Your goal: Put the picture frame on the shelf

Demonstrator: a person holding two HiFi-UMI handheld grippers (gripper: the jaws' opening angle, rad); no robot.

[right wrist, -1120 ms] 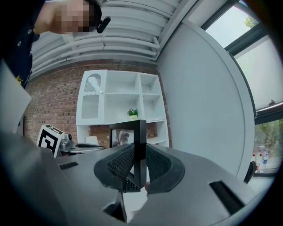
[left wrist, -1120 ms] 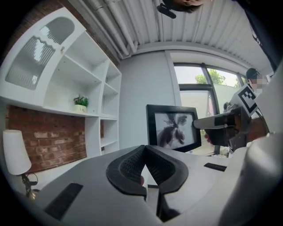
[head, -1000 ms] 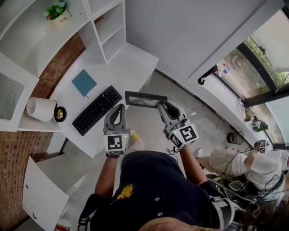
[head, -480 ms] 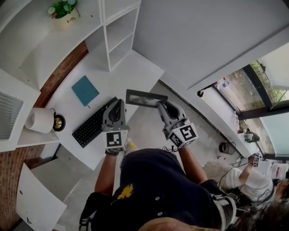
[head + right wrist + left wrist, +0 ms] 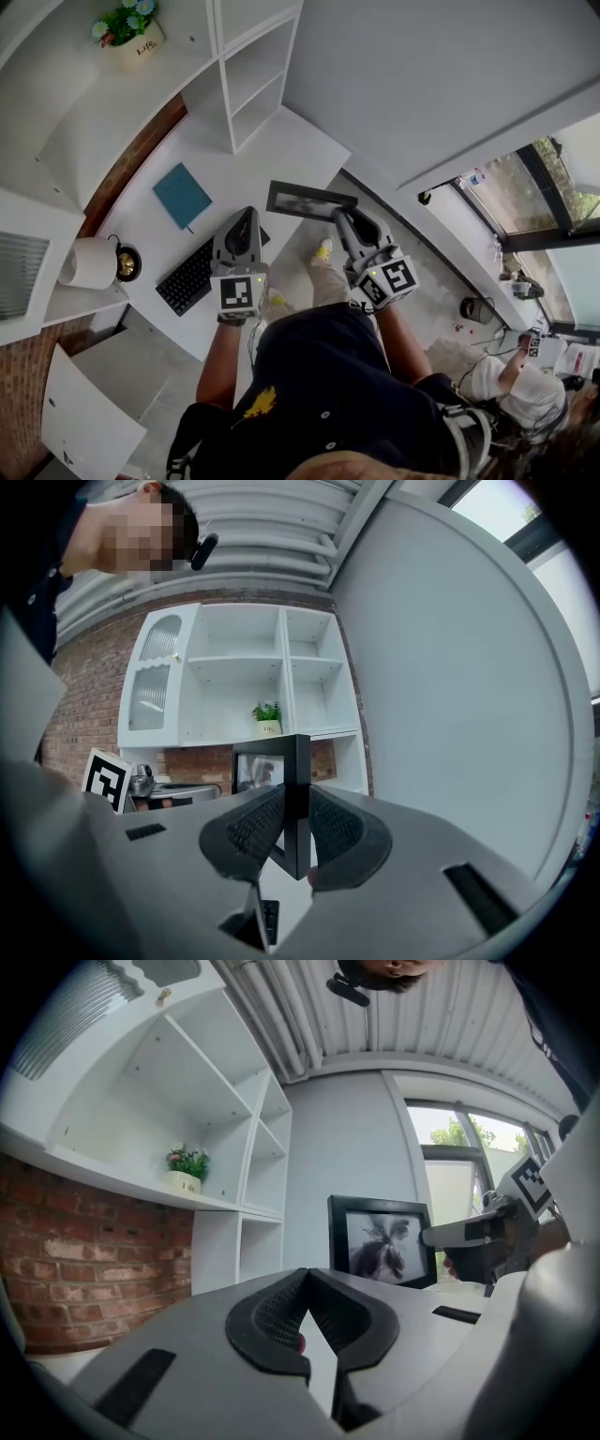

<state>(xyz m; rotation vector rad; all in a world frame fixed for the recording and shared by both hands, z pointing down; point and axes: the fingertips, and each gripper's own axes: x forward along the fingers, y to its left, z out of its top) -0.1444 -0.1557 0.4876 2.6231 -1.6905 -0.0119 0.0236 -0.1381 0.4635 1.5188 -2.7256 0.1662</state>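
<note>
My right tongs [image 5: 339,216] are clamped on the right edge of the picture frame [image 5: 309,201], holding it upright in the air over the table's [image 5: 272,150] front edge, well short of the shelf [image 5: 248,84]. My left tongs [image 5: 246,217] are closed and empty, near its left end. It looks light, stiff and probably glass-fronted, so I'd grip the border only.
</note>
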